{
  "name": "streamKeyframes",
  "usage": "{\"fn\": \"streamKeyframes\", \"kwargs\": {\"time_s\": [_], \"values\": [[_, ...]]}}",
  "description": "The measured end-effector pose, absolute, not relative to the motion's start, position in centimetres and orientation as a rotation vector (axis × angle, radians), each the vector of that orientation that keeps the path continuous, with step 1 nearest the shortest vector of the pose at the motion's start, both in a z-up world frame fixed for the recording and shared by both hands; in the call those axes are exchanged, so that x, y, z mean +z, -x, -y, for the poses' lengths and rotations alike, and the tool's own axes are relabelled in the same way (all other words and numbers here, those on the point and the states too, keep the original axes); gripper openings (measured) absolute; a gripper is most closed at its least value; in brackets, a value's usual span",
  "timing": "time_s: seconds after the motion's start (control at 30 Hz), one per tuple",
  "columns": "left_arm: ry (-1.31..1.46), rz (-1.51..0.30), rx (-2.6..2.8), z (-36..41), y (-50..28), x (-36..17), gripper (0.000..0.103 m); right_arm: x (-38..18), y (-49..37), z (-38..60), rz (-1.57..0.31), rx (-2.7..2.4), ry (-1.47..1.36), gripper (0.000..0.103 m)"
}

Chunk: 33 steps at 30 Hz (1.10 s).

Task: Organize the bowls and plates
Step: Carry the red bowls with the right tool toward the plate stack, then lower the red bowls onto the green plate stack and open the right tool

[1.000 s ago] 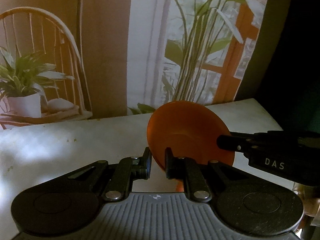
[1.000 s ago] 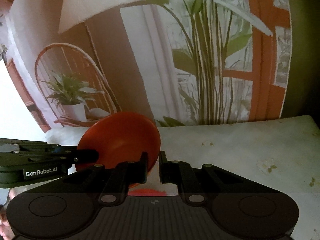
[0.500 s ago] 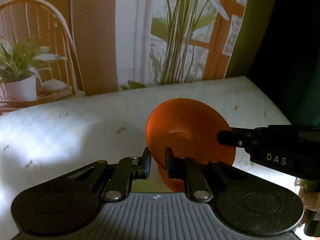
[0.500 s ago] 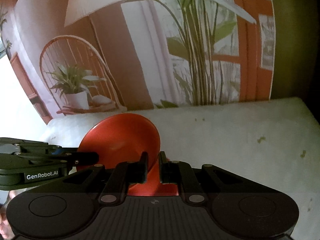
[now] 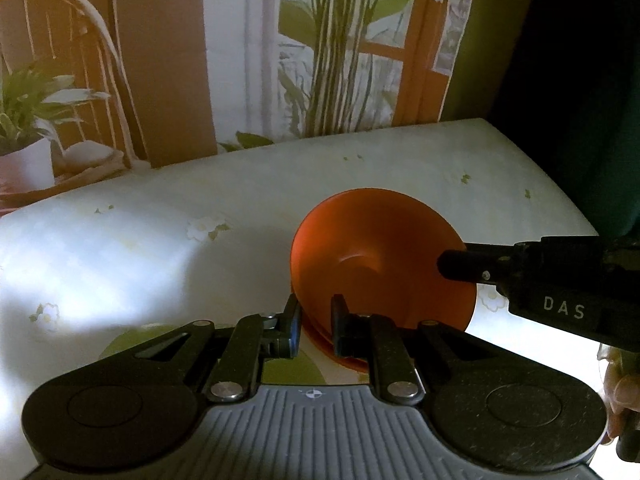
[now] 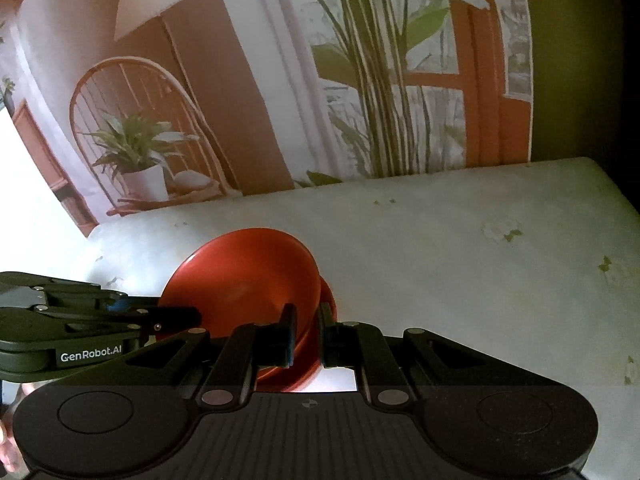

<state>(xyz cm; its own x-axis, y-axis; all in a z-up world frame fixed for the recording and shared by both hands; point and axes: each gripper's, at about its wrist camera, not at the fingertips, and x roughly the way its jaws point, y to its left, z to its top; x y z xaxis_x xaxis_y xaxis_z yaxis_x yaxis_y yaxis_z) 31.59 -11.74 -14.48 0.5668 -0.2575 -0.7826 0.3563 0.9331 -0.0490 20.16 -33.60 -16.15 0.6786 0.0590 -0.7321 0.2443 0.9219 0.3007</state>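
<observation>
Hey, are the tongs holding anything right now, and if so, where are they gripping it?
Yes. Both tongs hold one orange bowl by its rim: the left tongs clamp the near edge, and the right tongs clamp the rim on the opposite side.

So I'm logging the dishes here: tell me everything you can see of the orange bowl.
The orange bowl looks like smooth matte plastic, round with a wide flared rim and a small flat bottom. It is tilted, opening toward the cameras, above the floral tablecloth. The left gripper and right gripper each pinch its rim. More orange shows beneath it; what, I cannot tell.
</observation>
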Motion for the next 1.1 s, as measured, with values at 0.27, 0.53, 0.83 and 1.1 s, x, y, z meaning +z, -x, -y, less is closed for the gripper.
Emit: {"fn": "streamKeyframes", "kwargs": {"time_s": [0.27, 0.53, 0.83, 1.1], "values": [[-0.159, -0.89, -0.381, 12.6, -31.4, -14.5, 0.018, -16.0, -19.4, 33.7, -0.814, -0.125, -0.393, 0.012], [-0.165, -0.889, -0.386, 12.4, -31.5, -14.4, 0.021, -16.0, -18.7, 33.7, -0.811, -0.153, -0.379, 0.013], [-0.136, -0.895, -0.374, 12.0, -32.4, -14.5, 0.033, -16.9, -18.7, 33.8, -0.823, -0.172, -0.406, 0.021], [-0.108, -0.931, -0.369, 11.9, -33.6, -15.5, 0.033, -17.8, -18.9, 33.8, -0.826, -0.177, -0.476, 0.022]]}}
